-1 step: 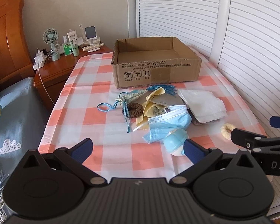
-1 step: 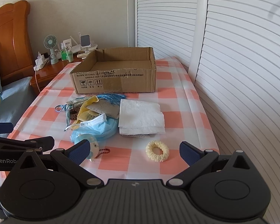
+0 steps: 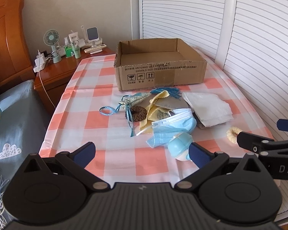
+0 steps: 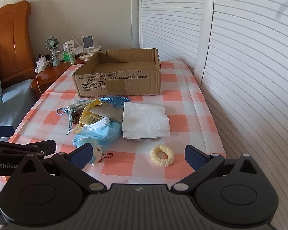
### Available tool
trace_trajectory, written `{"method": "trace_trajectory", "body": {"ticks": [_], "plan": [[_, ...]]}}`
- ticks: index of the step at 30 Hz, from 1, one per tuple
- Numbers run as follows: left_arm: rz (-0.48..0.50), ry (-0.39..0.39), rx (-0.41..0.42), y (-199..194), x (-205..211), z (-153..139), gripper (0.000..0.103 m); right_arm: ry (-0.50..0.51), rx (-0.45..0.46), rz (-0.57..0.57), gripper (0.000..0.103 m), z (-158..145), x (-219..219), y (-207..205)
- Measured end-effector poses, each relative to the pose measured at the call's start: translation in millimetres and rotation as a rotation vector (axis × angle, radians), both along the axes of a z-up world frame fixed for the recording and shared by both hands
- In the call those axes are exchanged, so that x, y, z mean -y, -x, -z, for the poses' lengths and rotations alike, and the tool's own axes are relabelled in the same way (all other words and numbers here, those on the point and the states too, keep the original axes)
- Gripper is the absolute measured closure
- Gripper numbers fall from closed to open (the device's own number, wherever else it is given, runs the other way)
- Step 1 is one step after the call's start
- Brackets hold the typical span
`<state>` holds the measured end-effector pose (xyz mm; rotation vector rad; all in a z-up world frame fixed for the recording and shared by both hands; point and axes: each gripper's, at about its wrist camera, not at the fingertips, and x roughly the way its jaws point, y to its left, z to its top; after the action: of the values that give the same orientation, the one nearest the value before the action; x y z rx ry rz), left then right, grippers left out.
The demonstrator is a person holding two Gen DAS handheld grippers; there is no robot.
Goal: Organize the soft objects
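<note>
Jaws wide; scrunchie (image 4: 161, 155) before box (image 4: 119, 82)

No movement to call — nothing has shifted.

The left hand-held gripper (image 3: 142, 151) and right hand-held gripper (image 4: 138, 154) hover exactly where they were, jaws spread wide — and every soft thing on the counter (image 4: 182, 99) lies just as before.

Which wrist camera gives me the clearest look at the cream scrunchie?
The right wrist view: the whole cream scrunchie lies unobstructed on the tablecloth between the open fingers. In the left wrist view it sits at the right edge, partly hidden behind the right gripper's finger.
</note>
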<state>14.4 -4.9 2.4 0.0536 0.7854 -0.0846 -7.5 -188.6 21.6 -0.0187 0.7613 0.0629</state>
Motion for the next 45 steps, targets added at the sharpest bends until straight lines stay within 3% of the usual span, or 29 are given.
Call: {"method": "trace_trajectory", "body": {"ticks": [9, 20, 27, 30, 45], "plan": [[0.055, -0.008, -0.020, -11.8, 2.6, 14.3, 0.000, -0.007, 0.003, -0.024, 0.000, 5.0, 6.0, -8.8], [0.151, 0.007, -0.181, -35.8, 8.7, 56.2, 0.001, 0.029, -0.062, 0.003, 0.000, 35.6, 27.4, -27.5], [0.236, -0.034, -0.246, -46.9, 24.6, 79.3, 0.001, 0.030, -0.125, 0.005, 0.000, 59.6, 38.7, -35.2], [0.247, 0.007, -0.250, -49.4, 22.7, 83.0, 0.000, 0.023, -0.133, -0.005, 0.000, 67.5, 40.7, -35.9], [0.314, 0.004, -0.176, -44.5, 16.1, 86.7, 0.000, -0.015, -0.129, -0.078, 0.000, 84.7, 42.9, -40.9]]}}
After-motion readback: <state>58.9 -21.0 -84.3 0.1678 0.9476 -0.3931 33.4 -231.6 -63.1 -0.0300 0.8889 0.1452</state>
